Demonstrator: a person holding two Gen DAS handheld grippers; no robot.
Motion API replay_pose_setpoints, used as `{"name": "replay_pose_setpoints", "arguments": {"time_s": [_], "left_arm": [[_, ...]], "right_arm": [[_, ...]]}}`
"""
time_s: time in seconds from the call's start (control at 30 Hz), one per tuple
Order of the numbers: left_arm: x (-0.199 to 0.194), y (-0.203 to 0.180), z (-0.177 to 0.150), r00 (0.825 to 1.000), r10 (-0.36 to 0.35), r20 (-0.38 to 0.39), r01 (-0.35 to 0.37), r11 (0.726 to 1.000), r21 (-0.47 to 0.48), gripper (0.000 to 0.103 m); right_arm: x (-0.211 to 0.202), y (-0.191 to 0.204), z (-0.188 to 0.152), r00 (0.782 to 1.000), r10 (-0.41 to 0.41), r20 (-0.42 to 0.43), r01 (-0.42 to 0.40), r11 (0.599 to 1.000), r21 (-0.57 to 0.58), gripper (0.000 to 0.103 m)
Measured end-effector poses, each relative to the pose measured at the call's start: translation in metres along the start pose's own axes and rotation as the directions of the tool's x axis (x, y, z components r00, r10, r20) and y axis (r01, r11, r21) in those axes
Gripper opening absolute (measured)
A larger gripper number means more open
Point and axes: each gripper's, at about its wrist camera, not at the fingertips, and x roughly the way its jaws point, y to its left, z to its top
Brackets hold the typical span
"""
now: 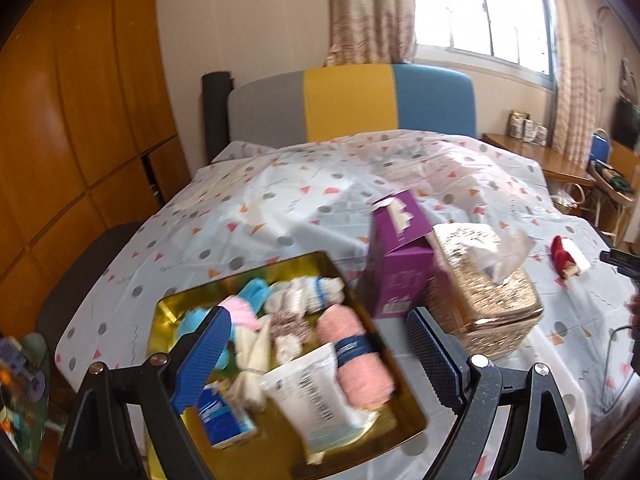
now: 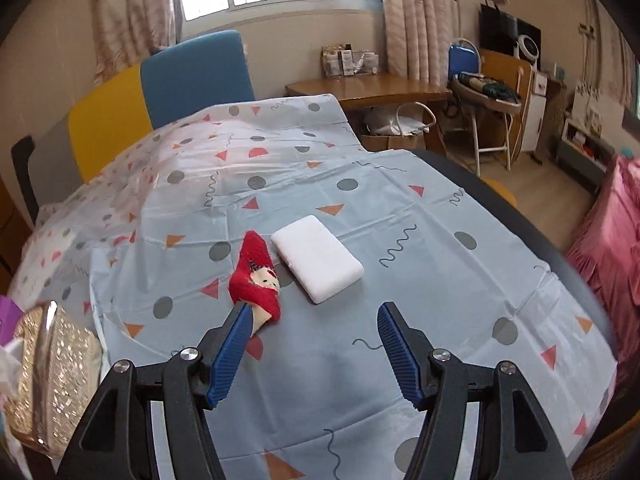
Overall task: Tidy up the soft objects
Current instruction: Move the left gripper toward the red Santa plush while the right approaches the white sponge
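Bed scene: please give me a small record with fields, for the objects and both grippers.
surface: bed with patterned sheet
gold tray: holds rolled socks, a pink towel roll, a white packet, a blue box
purple box: upright, beside the gold tissue box
red sock: on the sheet, outside the tray
white sponge: right of the red sock
left gripper: open, above the tray
right gripper: open, near the red sock, holding nothing

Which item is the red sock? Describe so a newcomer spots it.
On the patterned bedsheet, ahead of the right gripper, two loose items lie side by side. The red sock is left of the white pad, fuzzy red with a cartoon face.
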Motion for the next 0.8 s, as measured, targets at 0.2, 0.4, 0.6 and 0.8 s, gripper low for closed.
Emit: {"name": "replay_pose_setpoints", "arguments": {"time_s": [0.2, 0.4, 0.6, 0.8], "left_arm": [[0.0, -0.035, 0.017, 0.997, -0.067, 0.024, 0.066, 0.996, 0.063, 0.09], [0.002, -0.071, 0.03, 0.991, -0.131, 0.033, 0.126, 0.984, 0.128, 0.09], [0.009, -0.113, 0.039, 0.981, -0.191, 0.026, 0.182, 0.962, 0.203, 0.09], [0.022, -0.154, 0.044, 0.968, -0.252, -0.015, 0.247, 0.936, 0.25, 0.09]], "right_arm": [[-0.003, -0.004, -0.002, 1.0, 0.01, -0.013, -0.009, 0.999, 0.032, 0.066], [0.002, -0.01, 0.001, 1.0, 0.007, -0.024, -0.005, 0.997, 0.076, 0.066], [0.0, -0.023, 0.003, 1.0, -0.006, -0.027, 0.009, 0.991, 0.134, 0.066], [0.009, -0.039, 0.001, 0.996, 0.0, -0.085, 0.019, 0.975, 0.223, 0.066]]}}
